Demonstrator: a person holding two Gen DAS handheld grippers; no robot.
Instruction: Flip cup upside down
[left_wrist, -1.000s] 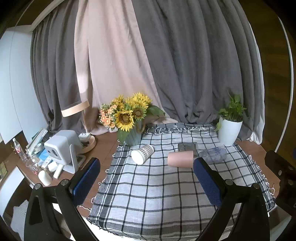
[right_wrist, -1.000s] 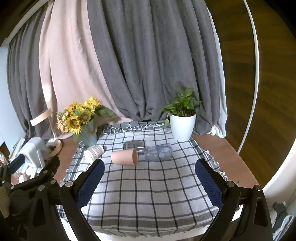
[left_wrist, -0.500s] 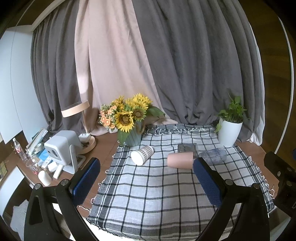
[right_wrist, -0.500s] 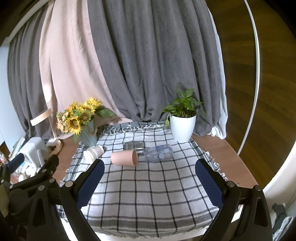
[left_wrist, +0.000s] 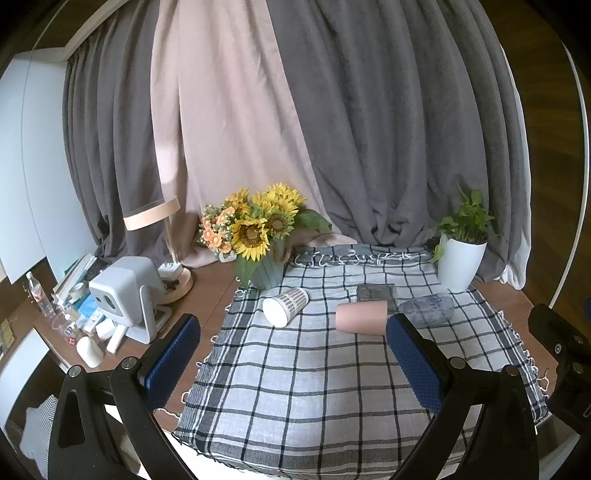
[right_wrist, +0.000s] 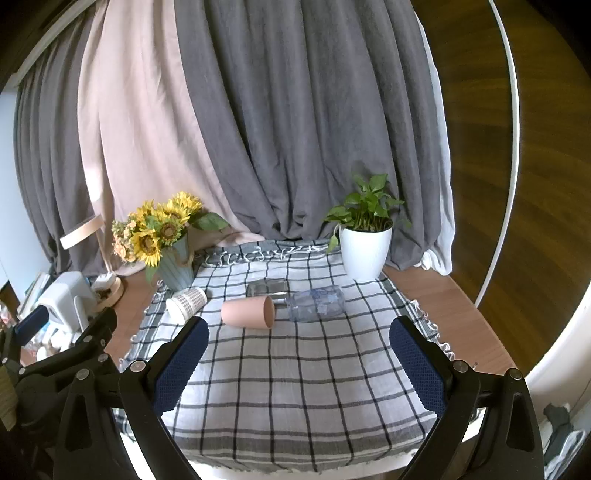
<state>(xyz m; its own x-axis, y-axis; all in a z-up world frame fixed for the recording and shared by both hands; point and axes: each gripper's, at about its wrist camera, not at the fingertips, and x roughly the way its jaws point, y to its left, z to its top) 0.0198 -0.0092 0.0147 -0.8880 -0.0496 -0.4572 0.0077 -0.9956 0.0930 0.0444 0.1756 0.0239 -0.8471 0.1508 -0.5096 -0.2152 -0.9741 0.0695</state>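
You are holding both tongs wide apart and gripping nothing: left tongs (left_wrist: 293, 360), right tongs (right_wrist: 298, 363). Bare checked cloth (right_wrist: 295, 373) is lying between them and the pink cup (right_wrist: 249, 312), which is resting on its side mid-cloth, mouth just beside a toppled clear bottle (right_wrist: 316, 303). The patterned cup (left_wrist: 285, 306) is lying near the cloth's left edge. The counter (right_wrist: 448, 306) is showing bare wood along its right edge. Gray curtains (right_wrist: 295, 129) are hanging behind.

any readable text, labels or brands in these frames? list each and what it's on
None can be read.
clear plastic cup: bluish print on its side, too blurred.
small bottle at far left: red label, too small.
patterned paper cup: a check pattern only, no lettering.
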